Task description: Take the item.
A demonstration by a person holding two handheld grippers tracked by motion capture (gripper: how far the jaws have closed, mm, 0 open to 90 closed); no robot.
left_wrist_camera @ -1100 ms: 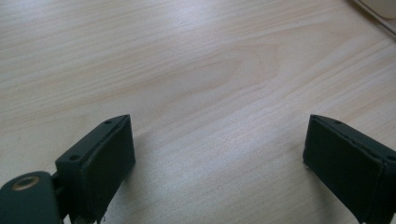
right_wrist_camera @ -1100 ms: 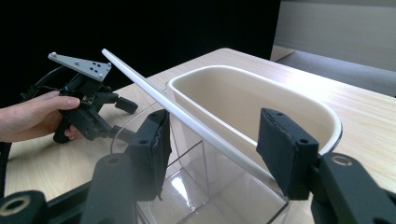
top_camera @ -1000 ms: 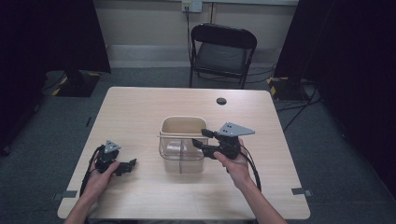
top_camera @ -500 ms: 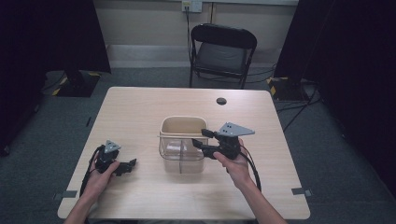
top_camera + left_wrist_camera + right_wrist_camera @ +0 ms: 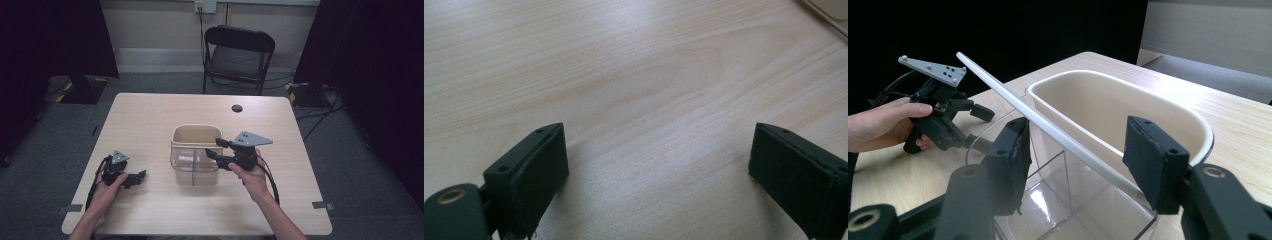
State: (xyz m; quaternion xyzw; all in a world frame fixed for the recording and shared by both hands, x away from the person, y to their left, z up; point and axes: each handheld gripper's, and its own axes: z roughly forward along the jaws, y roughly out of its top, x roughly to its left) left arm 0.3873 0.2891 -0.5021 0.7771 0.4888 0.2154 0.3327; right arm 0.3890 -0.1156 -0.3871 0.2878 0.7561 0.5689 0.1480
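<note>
Bin: we see a clear bin (image 5: 192,167) at mid-worktop with a cream tub (image 5: 192,136) in its far part.
Rod: a white rod (image 5: 1048,127) slants over the bin's rim.
Right claw: our right claw (image 5: 214,148) hangs at the bin's right rim; its pads (image 5: 1013,155) straddle the rod without touching it, so we hold nothing, narrow as the gap is.
Left claw: our left claw (image 5: 137,177) rests on the worktop (image 5: 150,117), near left, spread wide and empty.
</note>
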